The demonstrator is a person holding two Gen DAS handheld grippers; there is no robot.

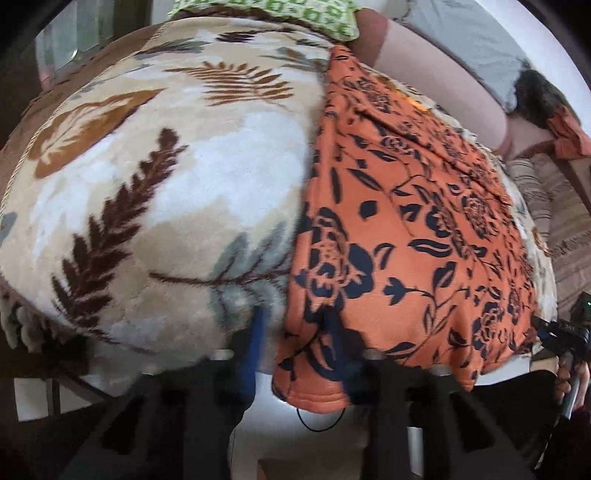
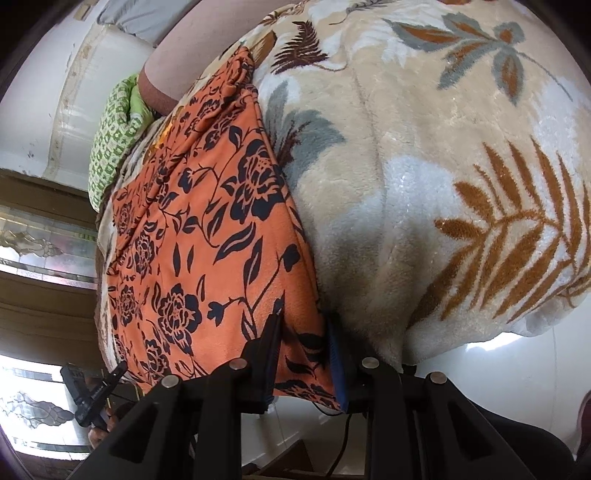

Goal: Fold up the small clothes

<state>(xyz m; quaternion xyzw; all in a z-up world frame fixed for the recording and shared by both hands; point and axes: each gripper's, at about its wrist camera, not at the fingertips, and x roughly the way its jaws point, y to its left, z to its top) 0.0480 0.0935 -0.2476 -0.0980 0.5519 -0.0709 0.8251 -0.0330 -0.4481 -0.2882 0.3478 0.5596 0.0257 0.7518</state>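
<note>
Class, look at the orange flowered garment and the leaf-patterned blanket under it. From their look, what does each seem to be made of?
Orange flowered garment: seemingly a soft, matte brushed knit or fleece, printed with dark roses; the stitched hem looks thick and rolled.
Leaf-patterned blanket: probably plush synthetic fleece; the pile is fuzzy, with a faint sheen on the pale patches and blurred-edged leaf shapes.

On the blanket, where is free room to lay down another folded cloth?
The leaf-pattern blanket is bare beside the orange flowered cloth, from its long edge out to the blanket's brown border. It is crowded at the far end by the green patterned pillow, and at the near edge, where both grippers work at the cloth's corners.
</note>
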